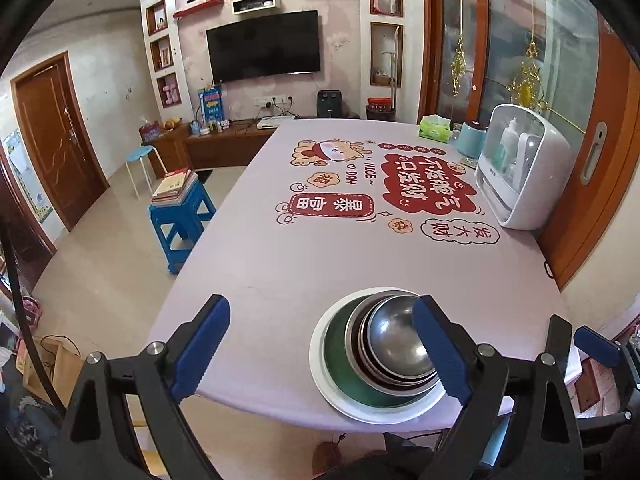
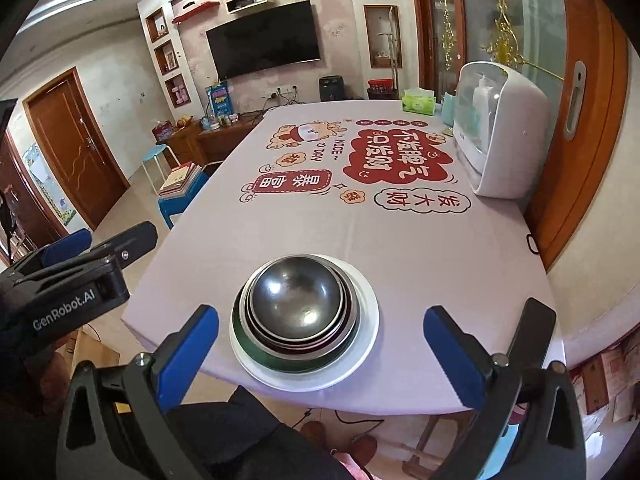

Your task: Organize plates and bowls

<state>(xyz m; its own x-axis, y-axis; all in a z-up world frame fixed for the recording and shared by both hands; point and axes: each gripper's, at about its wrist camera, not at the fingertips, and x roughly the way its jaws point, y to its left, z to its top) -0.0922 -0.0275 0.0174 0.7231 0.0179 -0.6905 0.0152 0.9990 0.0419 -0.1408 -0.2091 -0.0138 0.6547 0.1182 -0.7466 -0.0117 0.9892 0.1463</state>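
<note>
L gripper [image 1: 320,344] open wide, nothing betw its blue-padded fingers [image 1: 202,344]; it hangs over the desk's near edge. Desk [image 1: 280,264] has a pale pink cloth w/ red cartoon print. Near the near edge: white plate [image 1: 320,364] w/ a green plate [image 1: 340,364] on it, then nested steel bowls [image 1: 396,340] stacked inside, smallest on top. R finger of this gripper overlaps the stack's R side in view; touching or not, can't tell. R gripper [image 1: 576,344] shows partly at the near R corner. White countertop appliance [image 1: 528,168] along the R edge, light-blue jar [image 1: 472,138] & green tissue pack [image 1: 434,128] toward the far R corner.
</note>
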